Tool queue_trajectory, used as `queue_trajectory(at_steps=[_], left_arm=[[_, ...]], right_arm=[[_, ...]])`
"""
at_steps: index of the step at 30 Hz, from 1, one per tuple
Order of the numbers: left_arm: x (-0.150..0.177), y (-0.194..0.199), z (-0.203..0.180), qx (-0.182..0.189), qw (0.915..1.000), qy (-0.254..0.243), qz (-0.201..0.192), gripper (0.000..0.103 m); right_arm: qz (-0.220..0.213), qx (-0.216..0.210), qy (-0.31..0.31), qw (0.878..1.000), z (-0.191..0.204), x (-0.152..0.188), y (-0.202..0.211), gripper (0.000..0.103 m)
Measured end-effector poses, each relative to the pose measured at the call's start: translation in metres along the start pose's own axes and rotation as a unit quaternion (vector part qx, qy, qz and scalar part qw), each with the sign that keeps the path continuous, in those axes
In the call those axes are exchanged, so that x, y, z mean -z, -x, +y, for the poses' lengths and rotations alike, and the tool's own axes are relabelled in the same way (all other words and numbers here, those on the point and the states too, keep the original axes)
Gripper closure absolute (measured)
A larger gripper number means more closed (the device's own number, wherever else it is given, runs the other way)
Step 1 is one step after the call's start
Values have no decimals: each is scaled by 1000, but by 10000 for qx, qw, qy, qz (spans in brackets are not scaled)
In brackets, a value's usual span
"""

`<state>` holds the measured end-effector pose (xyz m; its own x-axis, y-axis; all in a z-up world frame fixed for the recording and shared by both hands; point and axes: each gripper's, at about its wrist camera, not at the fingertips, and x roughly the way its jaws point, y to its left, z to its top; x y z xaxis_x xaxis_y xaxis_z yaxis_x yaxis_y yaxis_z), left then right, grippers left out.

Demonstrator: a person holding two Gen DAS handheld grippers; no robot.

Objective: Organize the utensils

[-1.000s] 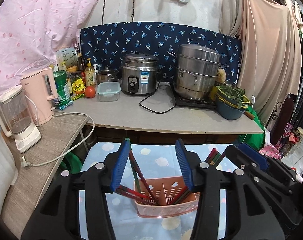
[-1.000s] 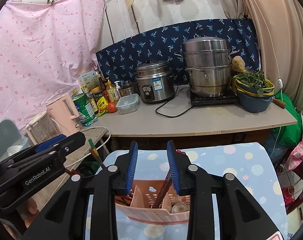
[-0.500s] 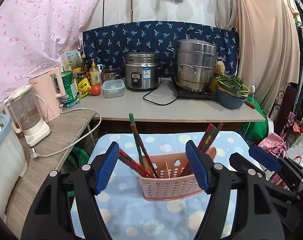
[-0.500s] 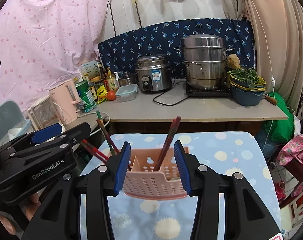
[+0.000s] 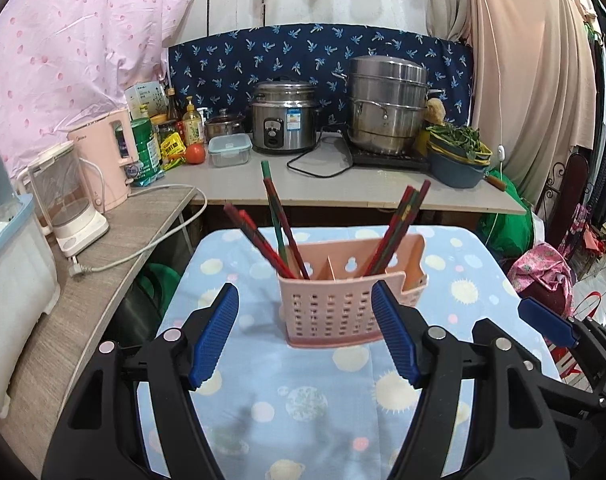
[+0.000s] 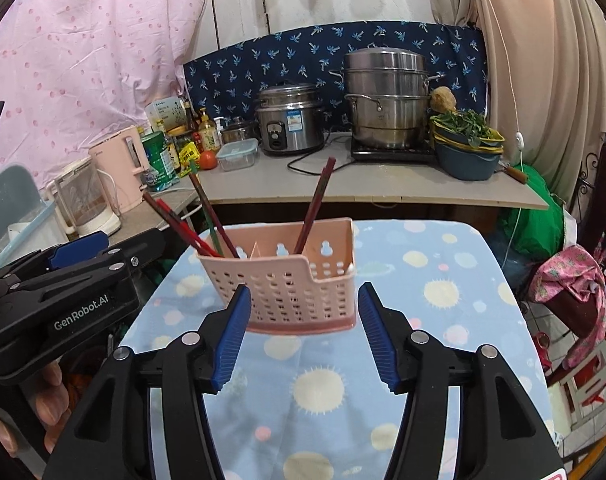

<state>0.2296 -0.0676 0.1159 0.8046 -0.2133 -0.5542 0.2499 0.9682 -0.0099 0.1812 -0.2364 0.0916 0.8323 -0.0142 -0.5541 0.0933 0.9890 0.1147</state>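
left hand-held gripper [image 5: 305, 338]: jaws wide, nothing held | right hand-held gripper [image 6: 301, 334]: just opened, empty | caddy [image 5: 345, 304]: floor hidden | chopsticks [image 5: 281, 226]: lower ends unseen

A pink perforated plastic utensil basket [image 5: 335, 300] stands on a light-blue tablecloth printed with suns and planets [image 5: 303, 408], holding red and green chopsticks [image 5: 279, 236] that lean outward in two bunches. The left gripper [image 5: 305, 340], blue-padded jaws spread and empty, sits just before it; the right gripper [image 5: 551, 326] shows at right.

"GenRobot.AI" on the left gripper [image 6: 81, 248]
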Motion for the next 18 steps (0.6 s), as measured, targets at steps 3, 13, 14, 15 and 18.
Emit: queue_trajectory(at_steps=[3, 13, 14, 15, 18], left_arm=[[14, 3, 0, -16, 10000, 8, 95, 37], [55, 16, 3, -86, 9996, 65, 250, 25], [57, 17, 3, -105, 9996, 60, 237, 23], [60, 19, 2, -130, 9996, 45, 233, 23], [69, 22, 2, -145, 9995, 11, 279, 20]], right_arm=[[56, 34, -27, 10000, -2, 9, 6, 48], [191, 209, -73, 9996, -7, 41, 19, 38], [168, 269, -50, 9995, -7, 43, 22, 37], [144, 318, -32, 9994, -8, 45, 24, 36], [130, 372, -7, 9992, -8, 51, 28, 33]])
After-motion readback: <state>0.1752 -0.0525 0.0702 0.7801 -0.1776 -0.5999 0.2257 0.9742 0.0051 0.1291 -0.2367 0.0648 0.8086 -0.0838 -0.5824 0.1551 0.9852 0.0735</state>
